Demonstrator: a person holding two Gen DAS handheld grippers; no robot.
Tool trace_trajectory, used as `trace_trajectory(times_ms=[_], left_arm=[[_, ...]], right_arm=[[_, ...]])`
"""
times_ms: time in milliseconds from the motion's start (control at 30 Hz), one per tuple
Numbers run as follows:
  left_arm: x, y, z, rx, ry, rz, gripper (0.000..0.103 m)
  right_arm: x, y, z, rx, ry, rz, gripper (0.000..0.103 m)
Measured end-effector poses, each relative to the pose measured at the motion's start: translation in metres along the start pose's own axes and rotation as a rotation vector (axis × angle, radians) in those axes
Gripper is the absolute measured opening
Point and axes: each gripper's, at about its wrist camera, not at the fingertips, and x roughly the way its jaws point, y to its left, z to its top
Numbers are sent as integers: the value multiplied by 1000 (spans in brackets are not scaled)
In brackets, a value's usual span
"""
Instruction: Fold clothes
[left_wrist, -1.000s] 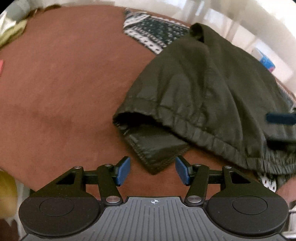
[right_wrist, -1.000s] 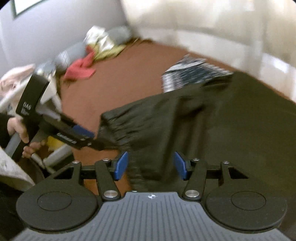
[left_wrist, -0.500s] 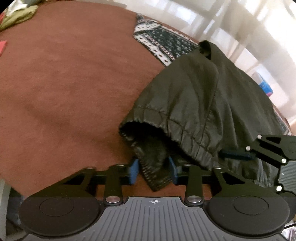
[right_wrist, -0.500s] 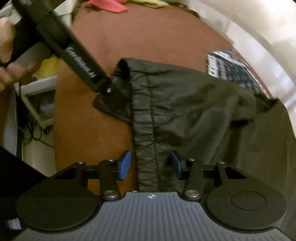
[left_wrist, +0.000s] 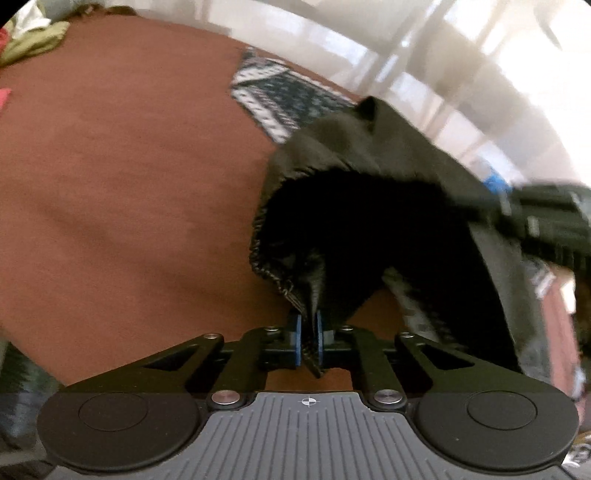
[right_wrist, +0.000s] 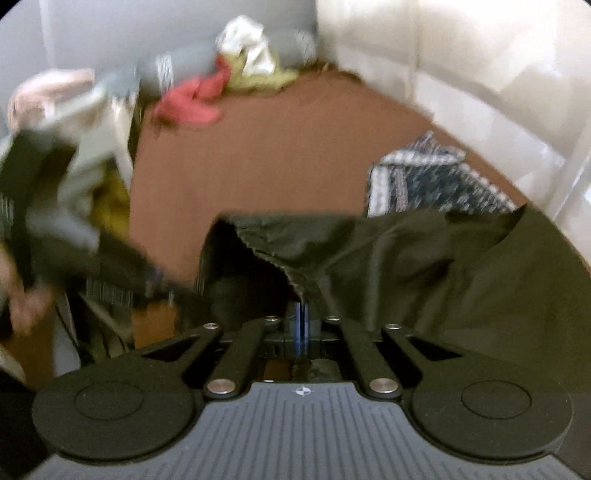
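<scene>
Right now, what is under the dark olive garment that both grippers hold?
The dark olive garment lies partly over a patterned cloth on the brown surface. The cloth's far end shows; the rest is covered. Left gripper and right gripper pinch its hem.

Left gripper (left_wrist: 307, 334) – jaws just closed, pads clamped on dark green garment (left_wrist: 388, 177) hem. Right gripper (right_wrist: 300, 321) – jaws just closed, pinching same garment's waistband edge.

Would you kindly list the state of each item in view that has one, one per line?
Left gripper: shut on the dark green garment's edge, jaws just closed.
Right gripper: shut on the same waistband, jaws just closed.
Dark green garment: unfolded, gripped edge lifted.
Patterned cloth: flat, folded.
Clothes pile: crumpled, unfolded.
</scene>
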Motion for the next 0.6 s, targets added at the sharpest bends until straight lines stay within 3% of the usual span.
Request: trace_trajectory(times_ms=[200,400,567,600], left_arm=[[-5,-46,-5,-26,26,-161,2],[-7,-77,-12,-99,33,-366,0],[23,-70,-29,-51,155,-271,0],[30,-70,-34,9,194,-228,2]], right_arm=[[-39,-30,22,9,-86,36,2],[-72,-36,29,1,-144,88,2],[-59,-27,27,9,-136,162,2],[-51,-24,25,11,-127,179,2]])
